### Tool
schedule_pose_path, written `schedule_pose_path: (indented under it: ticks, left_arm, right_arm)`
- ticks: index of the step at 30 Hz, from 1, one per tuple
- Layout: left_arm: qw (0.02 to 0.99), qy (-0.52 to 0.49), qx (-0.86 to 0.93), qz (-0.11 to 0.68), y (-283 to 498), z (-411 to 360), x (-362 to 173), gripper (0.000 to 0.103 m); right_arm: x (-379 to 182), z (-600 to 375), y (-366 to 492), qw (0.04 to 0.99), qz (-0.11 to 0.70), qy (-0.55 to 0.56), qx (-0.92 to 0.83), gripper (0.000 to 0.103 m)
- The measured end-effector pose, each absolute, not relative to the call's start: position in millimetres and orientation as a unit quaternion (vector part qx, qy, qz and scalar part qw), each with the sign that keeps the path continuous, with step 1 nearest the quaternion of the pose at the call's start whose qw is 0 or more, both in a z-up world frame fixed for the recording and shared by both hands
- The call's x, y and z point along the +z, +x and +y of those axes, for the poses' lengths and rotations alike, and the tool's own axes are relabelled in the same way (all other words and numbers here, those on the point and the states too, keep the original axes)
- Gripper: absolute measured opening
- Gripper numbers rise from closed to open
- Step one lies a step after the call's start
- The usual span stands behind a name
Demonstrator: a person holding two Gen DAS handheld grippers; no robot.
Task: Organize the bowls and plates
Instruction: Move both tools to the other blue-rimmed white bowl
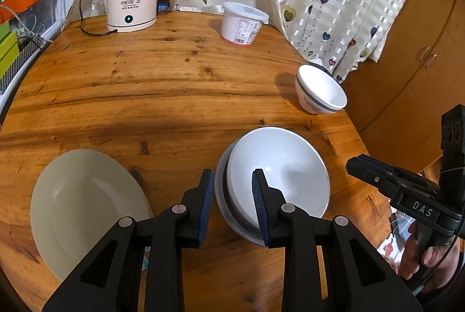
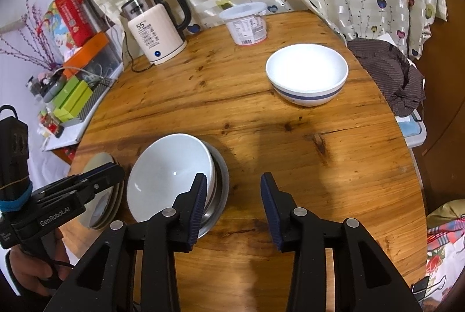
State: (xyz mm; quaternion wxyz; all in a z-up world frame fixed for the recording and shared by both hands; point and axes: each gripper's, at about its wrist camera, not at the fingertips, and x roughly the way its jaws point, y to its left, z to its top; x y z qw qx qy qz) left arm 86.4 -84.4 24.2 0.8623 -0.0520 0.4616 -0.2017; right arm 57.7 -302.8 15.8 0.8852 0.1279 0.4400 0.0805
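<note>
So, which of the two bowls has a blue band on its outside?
The blue-banded bowl standing alone at the far right of the table. The plain white bowl near the grippers has no band and sits inside a metal bowl.

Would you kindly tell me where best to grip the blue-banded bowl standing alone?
Probably by the rim of the blue-banded bowl: it stands upright and open-mouthed, apart from other dishes. Bring the open right gripper from above, one finger inside the wall and one outside, on its near side.
</note>
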Motion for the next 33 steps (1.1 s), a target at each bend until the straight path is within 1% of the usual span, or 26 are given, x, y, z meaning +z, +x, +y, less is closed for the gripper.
schedule_pose_path:
  ticks: [10,15,33]
  left_arm:
    - [0.858,-0.032,-0.228,0.460,98.0,-107.0,31.2,0.028]
    - [0.854,-0.019,-0.244,0.458,105.1,-121.2,36.5,0.028]
    - [0.833,0.019,-0.290,0.471,148.5,-174.0,44.2,0.028]
  right_arm:
    - [20.5,-309.5,59.8,0.890,0.435,0.123,0.064,0.039]
    - [24.3,-315.7,61.6,0.894,0.429,0.122,0.054,0.042]
    - [24.1,-358.7,86.4,0.896,0.420,0.140,0.020,0.042]
